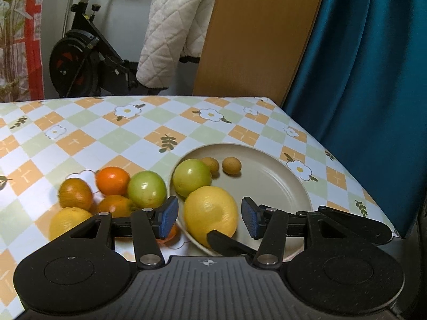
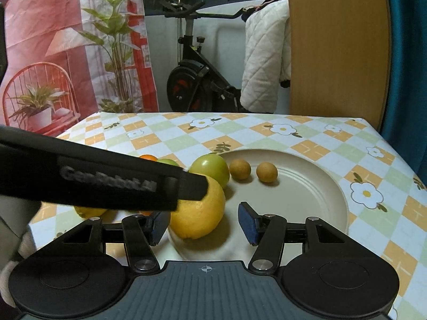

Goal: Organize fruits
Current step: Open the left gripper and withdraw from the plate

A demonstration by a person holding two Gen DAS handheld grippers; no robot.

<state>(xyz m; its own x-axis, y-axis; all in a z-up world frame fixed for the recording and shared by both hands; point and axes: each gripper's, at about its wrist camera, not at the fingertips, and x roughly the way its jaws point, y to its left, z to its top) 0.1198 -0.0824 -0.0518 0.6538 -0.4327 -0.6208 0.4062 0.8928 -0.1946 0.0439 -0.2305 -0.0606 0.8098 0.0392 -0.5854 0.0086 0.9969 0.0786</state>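
A beige plate holds a large yellow lemon, a green fruit and two small brown fruits. My left gripper is open with the lemon between its blue pads, not gripped. Left of the plate lie oranges, a green fruit and a second lemon. In the right wrist view my right gripper is open over the plate, just right of the lemon. The left gripper's black body crosses that view and hides most loose fruit.
The table has a checked floral cloth; its right edge is close to the plate. Behind it stand an exercise bike, a wooden board and a teal curtain.
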